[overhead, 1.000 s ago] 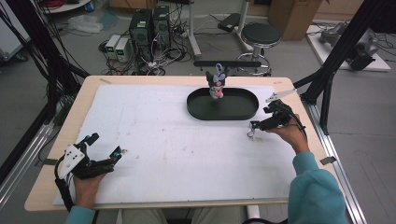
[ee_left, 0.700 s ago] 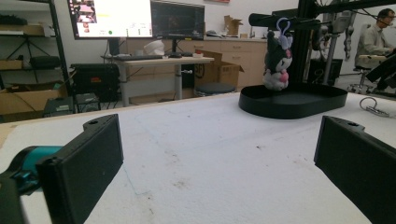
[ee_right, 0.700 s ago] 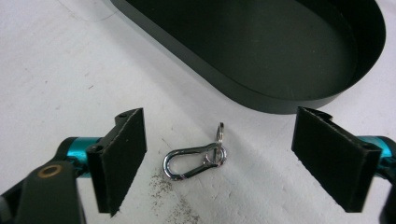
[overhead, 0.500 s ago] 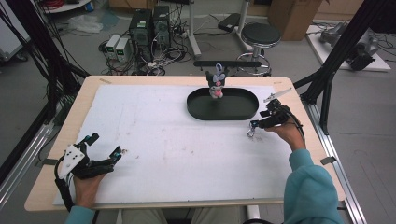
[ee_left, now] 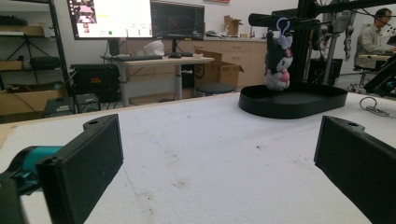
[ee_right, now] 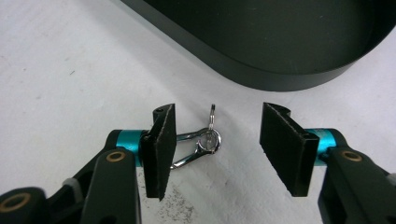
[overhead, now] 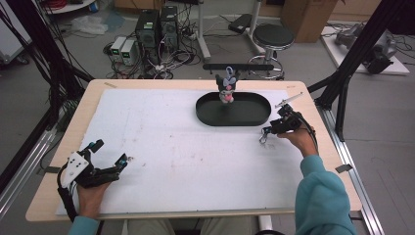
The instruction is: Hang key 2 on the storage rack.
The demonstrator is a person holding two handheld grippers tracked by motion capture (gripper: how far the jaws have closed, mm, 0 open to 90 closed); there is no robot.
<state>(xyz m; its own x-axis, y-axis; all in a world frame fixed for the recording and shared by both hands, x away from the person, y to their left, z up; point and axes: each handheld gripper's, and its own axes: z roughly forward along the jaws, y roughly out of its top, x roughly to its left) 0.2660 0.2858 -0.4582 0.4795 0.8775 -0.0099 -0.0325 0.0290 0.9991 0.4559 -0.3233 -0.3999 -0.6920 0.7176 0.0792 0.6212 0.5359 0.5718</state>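
A small metal clasp with a key ring (ee_right: 201, 143) lies on the white mat (overhead: 186, 147), just in front of a black oval tray (overhead: 254, 117). My right gripper (ee_right: 224, 149) points down over the clasp, which sits between its jaws. These have just been closing; the left pad (ee_right: 161, 144) is at the clasp's end and the right pad (ee_right: 285, 147) stands clear of it. In the high view that gripper (overhead: 268, 133) is right of the tray. A dark plush toy (overhead: 226, 88) stands in the tray. My left gripper (overhead: 110, 153) rests open on the mat's near left.
From the left gripper view (ee_left: 219, 158) the plush toy (ee_left: 279, 60), the tray (ee_left: 294, 100) and the clasp (ee_left: 371, 105) lie ahead on the right. Black frame posts (overhead: 352, 63) rise by the table's right edge. Computers and cables sit on the floor beyond.
The right gripper's jaws have narrowed around the clasp, with the hand nearly where it was. The left gripper, the tray and the plush toy have not moved.
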